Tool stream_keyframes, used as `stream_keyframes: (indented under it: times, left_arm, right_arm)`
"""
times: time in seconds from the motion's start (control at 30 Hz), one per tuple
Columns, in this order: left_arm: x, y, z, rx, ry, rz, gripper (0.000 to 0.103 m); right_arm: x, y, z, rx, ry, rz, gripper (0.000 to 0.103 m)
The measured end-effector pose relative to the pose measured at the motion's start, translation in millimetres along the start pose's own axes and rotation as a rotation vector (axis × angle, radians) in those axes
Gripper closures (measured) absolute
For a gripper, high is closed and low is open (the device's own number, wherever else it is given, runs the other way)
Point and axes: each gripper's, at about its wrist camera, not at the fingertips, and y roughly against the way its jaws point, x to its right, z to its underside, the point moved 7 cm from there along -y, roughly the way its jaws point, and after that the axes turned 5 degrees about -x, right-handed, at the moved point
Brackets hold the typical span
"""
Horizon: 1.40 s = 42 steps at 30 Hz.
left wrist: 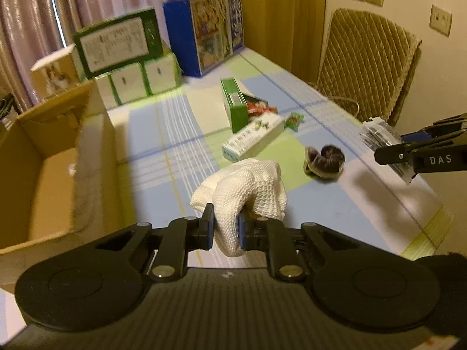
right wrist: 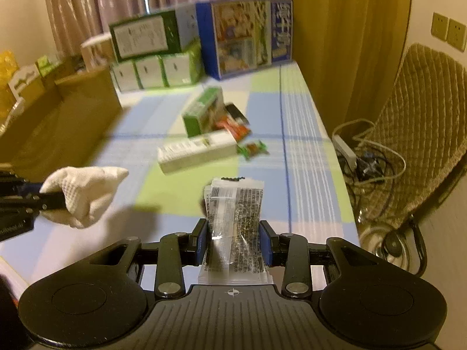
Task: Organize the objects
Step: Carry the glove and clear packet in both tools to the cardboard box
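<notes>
My left gripper (left wrist: 226, 227) is shut on a white knitted cloth (left wrist: 248, 186), held above the checked tablecloth (left wrist: 163, 134); the right wrist view shows that cloth (right wrist: 84, 192) at the left. A clear printed plastic packet (right wrist: 236, 218) is clamped in my right gripper (right wrist: 235, 245), and the packet (left wrist: 382, 137) also shows at the right edge of the left wrist view. On the table lie a dark crumpled item (left wrist: 324, 160), a long white box (left wrist: 254, 138), a green box (left wrist: 233, 105) and small red and green wrappers (left wrist: 262, 109).
An open cardboard box (left wrist: 49, 157) stands at the table's left. Stacked green-and-white boxes (left wrist: 125, 55) and a blue picture box (left wrist: 210, 32) line the far end. A quilted chair (left wrist: 367, 61) stands past the right edge, with cables and a power strip (right wrist: 347, 148) on the floor.
</notes>
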Motion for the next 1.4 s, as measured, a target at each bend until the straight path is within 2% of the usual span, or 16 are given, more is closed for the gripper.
stream_keyframes:
  times: [0.33, 0.63, 1.0, 1.4]
  left_arm:
    - [-24.5, 61.0, -3.0, 0.075, 0.027, -0.048, 0.091]
    - [-51.8, 103.9, 5.9, 0.121, 0.054, -0.092, 0.091]
    - [-111.1, 139.5, 25.4, 0.138, 0.100, -0.181, 0.091]
    - [-180.1, 151.1, 36.6, 0.129, 0.141, -0.270, 0.091]
  right_arm:
    - [-60.1, 38.1, -17.1, 0.055, 0.032, -0.064, 0.069]
    - [-117.0, 48.1, -20.9, 0.065, 0.109, -0.119, 0.069]
    - [-195.1, 42.3, -34.9, 0.067, 0.201, -0.202, 0.069]
    - [-270.0, 19.0, -59.5, 0.055, 0.278, -0.284, 0.069]
